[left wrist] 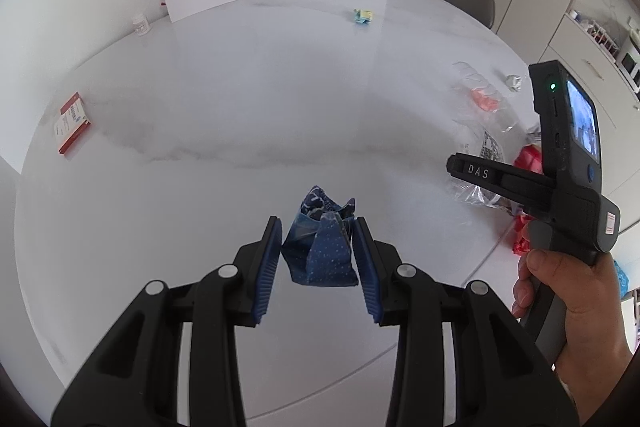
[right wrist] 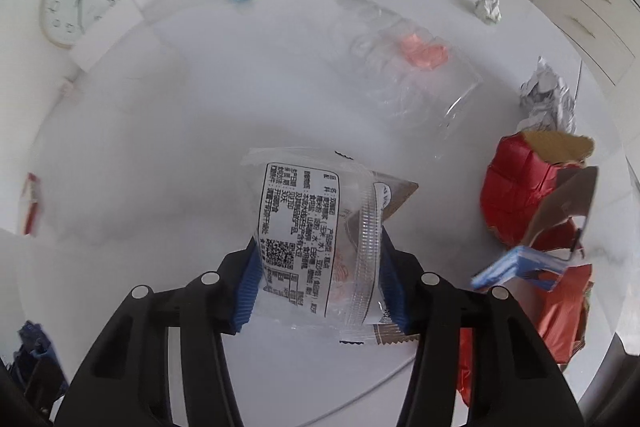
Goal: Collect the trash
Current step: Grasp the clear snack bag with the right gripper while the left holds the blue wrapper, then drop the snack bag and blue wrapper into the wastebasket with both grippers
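White round worktop [left wrist: 240, 99] carrying scattered litter. Left tongs [left wrist: 318, 267] pinching blue wrapper [left wrist: 320, 247]; right tongs [right wrist: 318, 279] clamping clear packet [right wrist: 304, 227]. Risking slippage of slick film, plus snagging red torn packaging [right wrist: 520, 195] lying just right.

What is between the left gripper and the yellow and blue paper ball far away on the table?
Nothing visible on the bare table. But the left gripper already holds a blue wrapper, short of the paper ball.
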The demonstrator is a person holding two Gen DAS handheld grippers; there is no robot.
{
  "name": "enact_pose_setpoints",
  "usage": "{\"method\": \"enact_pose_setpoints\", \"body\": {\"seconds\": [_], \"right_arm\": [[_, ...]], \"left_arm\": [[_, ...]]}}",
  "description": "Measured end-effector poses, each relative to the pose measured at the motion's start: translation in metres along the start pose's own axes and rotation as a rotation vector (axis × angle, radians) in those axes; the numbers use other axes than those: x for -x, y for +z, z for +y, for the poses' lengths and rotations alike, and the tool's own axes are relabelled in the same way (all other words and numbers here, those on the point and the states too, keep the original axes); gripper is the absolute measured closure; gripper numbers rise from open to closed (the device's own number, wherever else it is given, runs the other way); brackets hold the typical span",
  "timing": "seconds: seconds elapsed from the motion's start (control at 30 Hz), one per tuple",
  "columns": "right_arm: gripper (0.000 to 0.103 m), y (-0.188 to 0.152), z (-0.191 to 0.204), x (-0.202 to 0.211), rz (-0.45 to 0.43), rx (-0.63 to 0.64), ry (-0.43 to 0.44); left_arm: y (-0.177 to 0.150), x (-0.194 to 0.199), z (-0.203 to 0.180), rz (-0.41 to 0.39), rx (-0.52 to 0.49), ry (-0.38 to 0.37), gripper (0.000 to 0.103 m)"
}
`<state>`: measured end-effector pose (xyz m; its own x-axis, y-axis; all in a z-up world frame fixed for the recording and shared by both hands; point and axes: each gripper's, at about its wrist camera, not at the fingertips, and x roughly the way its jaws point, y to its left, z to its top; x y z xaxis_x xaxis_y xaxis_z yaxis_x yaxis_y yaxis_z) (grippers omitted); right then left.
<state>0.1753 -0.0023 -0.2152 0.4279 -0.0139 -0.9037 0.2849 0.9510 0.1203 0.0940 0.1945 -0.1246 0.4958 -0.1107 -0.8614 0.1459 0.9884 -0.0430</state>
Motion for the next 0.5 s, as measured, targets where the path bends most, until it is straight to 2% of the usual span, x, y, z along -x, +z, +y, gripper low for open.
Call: {"method": "enact_pose_setpoints", "body": {"seconds": [0.17, 0.27, 0.37, 0.5], "right_arm": [[0.050, -0.007, -0.009, 0.068, -0.091, 0.051, 0.182], [0.050, -0.018, -0.036, 0.116, -0.141, 0.089, 0.242], [0.049, -0.035, -0.079, 0.165, -0.187, 0.093, 0.250], [0.048, -0.065, -0.146, 0.209, -0.218, 0.088, 0.144]], "left_arm": [[-0.008, 0.024, -0.034, -0.006, -0.050, -0.030, 0.067], [-0.012, 0.040, -0.060, 0.002, -0.086, -0.059, 0.067], [-0.016, 0.054, -0.091, 0.007, -0.123, -0.110, 0.067], [-0.024, 0.069, -0.144, 0.012, -0.180, -0.197, 0.066]]}}
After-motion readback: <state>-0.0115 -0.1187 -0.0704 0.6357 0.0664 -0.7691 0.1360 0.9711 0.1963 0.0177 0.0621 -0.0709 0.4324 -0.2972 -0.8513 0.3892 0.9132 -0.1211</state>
